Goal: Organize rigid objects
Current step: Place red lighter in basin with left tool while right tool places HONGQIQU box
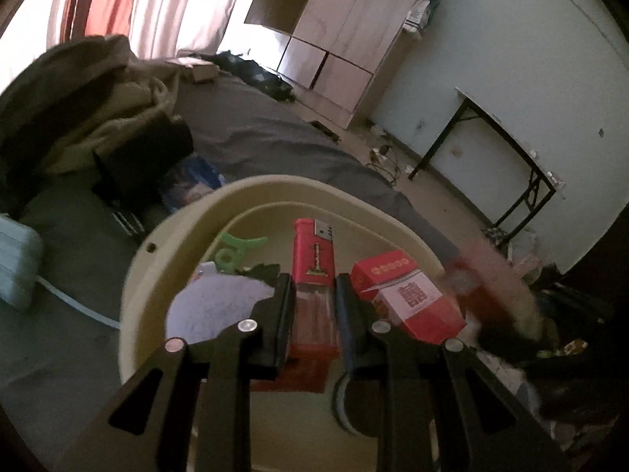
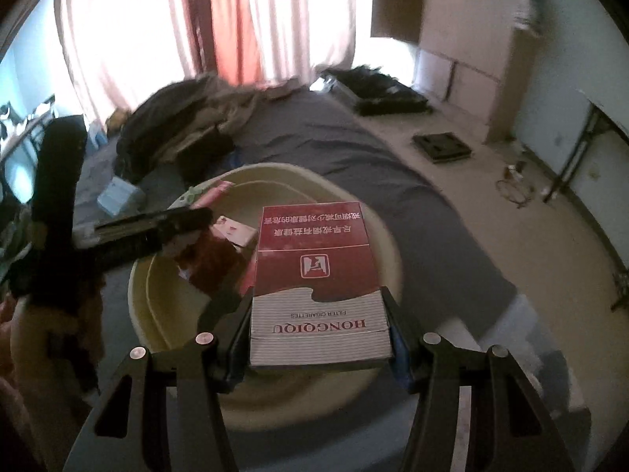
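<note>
My left gripper (image 1: 314, 287) is shut on a red lighter (image 1: 313, 251) and holds it over a cream basin (image 1: 251, 192) on the bed. In the basin lie a red-and-white cigarette pack (image 1: 409, 295), a green clip (image 1: 232, 249) and a pale cloth (image 1: 216, 305). My right gripper (image 2: 318, 303) is shut on a red-and-white Hongqiqu cigarette pack (image 2: 314, 275), held above the same basin (image 2: 373, 244). The left gripper with its lighter shows in the right wrist view (image 2: 157, 228), over the basin's left side.
The basin sits on a grey bed sheet (image 1: 255, 129) with a pile of clothes (image 1: 86, 98) behind it. A light blue pack (image 1: 15, 263) lies at left. A wardrobe (image 1: 346, 39) and a folding table (image 1: 499, 145) stand by the wall.
</note>
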A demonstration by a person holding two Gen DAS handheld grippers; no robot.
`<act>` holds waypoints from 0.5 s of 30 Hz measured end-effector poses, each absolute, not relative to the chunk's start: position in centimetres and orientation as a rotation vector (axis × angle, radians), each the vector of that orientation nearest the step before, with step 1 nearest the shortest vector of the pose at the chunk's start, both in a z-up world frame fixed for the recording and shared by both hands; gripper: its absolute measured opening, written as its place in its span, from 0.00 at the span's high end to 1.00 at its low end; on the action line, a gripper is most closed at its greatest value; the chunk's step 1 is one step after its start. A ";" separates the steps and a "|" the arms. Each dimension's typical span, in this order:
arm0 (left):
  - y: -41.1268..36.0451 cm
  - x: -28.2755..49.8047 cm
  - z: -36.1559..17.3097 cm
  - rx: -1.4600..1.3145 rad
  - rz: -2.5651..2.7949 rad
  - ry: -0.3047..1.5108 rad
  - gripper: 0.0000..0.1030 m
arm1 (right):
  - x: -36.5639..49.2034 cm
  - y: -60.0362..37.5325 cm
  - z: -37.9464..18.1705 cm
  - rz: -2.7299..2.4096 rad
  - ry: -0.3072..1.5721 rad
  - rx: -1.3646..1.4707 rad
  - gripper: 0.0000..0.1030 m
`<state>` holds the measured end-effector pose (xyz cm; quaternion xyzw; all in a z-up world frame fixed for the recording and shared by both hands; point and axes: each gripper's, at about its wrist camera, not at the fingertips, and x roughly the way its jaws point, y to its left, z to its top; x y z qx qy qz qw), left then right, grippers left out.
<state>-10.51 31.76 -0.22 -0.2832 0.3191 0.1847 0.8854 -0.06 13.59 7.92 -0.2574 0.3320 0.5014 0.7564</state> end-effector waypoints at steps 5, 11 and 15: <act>31.8 -10.2 -0.1 -0.594 0.379 0.677 0.77 | 2.2 17.5 6.2 1.056 0.762 -0.663 0.45; 32.1 -10.8 0.3 -0.630 0.417 0.643 0.70 | 1.4 19.3 5.9 1.078 0.732 -0.697 0.45; 32.5 -12.0 1.3 -0.664 0.441 0.573 0.03 | 0.8 19.2 5.7 1.093 0.706 -0.687 0.40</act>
